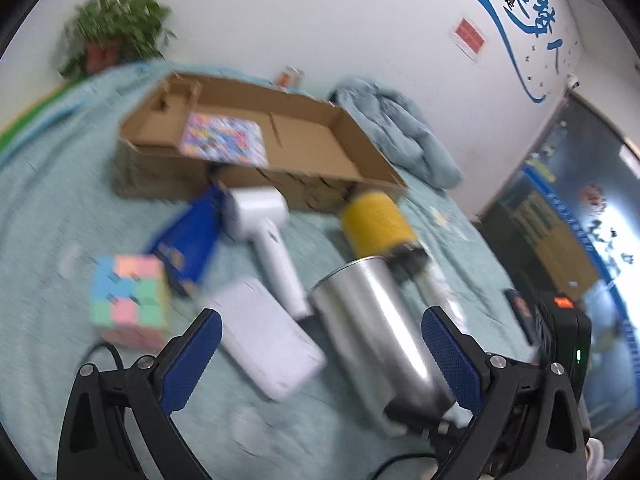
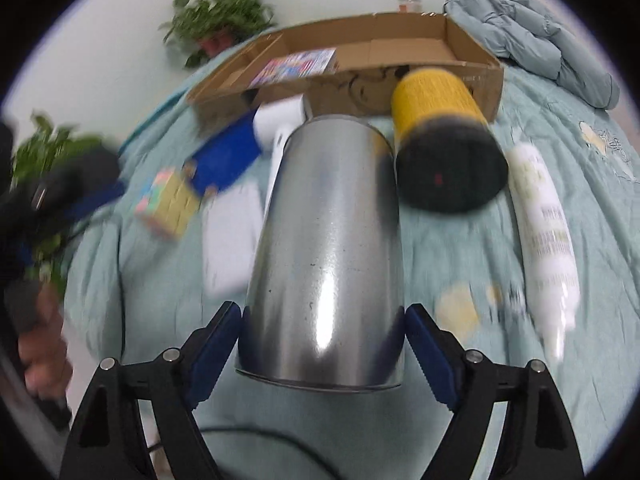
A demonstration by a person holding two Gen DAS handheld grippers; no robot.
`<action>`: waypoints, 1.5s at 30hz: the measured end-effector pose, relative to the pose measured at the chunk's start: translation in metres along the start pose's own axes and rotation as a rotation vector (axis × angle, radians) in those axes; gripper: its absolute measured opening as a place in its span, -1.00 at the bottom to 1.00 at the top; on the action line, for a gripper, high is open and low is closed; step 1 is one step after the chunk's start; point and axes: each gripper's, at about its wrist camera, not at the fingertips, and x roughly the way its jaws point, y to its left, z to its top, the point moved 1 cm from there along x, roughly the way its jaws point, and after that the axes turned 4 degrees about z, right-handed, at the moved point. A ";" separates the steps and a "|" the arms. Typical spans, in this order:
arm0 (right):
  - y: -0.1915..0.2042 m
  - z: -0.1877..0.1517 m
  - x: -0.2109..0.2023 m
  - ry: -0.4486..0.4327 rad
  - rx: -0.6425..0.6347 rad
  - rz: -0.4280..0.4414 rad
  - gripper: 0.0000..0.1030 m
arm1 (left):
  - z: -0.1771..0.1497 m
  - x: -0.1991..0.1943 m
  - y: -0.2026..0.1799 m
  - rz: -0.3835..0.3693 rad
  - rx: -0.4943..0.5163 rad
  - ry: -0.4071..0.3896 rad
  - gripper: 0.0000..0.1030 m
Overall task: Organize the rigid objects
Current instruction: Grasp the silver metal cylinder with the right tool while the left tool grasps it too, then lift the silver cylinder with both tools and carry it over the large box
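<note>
The wall point(image 1: 360, 20) behind the bed carries blue Chinese lettering, partly readable as 我们都是; the white bottle's point(image 2: 546, 232) label is too blurred to read. The right gripper point(image 2: 322, 344) tilts steeply down, its jaws set on either side of the metal can point(image 2: 324, 240) lying on the teal bedspread point(image 2: 540, 120); actual contact cannot be told. The left gripper point(image 1: 322, 364) angles down, jaws apart and empty, above a white power bank point(image 1: 268, 336).

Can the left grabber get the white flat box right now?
Probably yes. The left gripper is open, and the white flat box lies uncovered between its fingers, beside the metal can.
</note>
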 end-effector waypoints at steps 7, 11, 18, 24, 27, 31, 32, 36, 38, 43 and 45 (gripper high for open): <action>-0.009 -0.029 -0.043 0.046 0.010 0.184 0.66 | -0.042 0.026 -0.017 -0.190 -0.077 0.174 0.93; -0.028 -0.018 -0.024 0.078 0.084 0.231 0.66 | -0.051 0.037 -0.020 -0.211 -0.098 0.216 0.91; 0.007 -0.015 0.009 0.126 0.037 0.269 0.71 | -0.060 0.060 -0.018 -0.225 -0.130 0.301 0.73; 0.013 -0.013 0.016 0.144 0.020 0.252 0.73 | -0.063 0.065 -0.011 -0.225 -0.149 0.303 0.62; 0.014 -0.012 0.015 0.123 0.028 0.230 0.72 | -0.061 0.059 -0.014 -0.231 -0.130 0.264 0.60; 0.027 -0.009 -0.003 0.059 -0.043 0.146 0.71 | -0.047 0.040 -0.022 -0.251 -0.098 0.208 0.59; 0.029 -0.005 -0.008 0.044 -0.051 0.144 0.71 | -0.042 0.035 -0.024 -0.245 -0.082 0.191 0.59; 0.030 0.013 -0.026 -0.032 -0.064 0.150 0.69 | -0.018 0.012 -0.036 -0.217 -0.009 0.118 0.59; 0.033 0.022 -0.033 -0.076 -0.068 0.138 0.69 | -0.004 0.003 -0.039 -0.217 0.013 0.089 0.59; 0.038 0.048 -0.044 -0.144 -0.094 0.132 0.69 | 0.031 -0.013 -0.048 -0.206 0.058 0.048 0.59; 0.037 0.061 -0.047 -0.168 -0.094 0.138 0.69 | 0.044 -0.018 -0.050 -0.202 0.076 0.030 0.59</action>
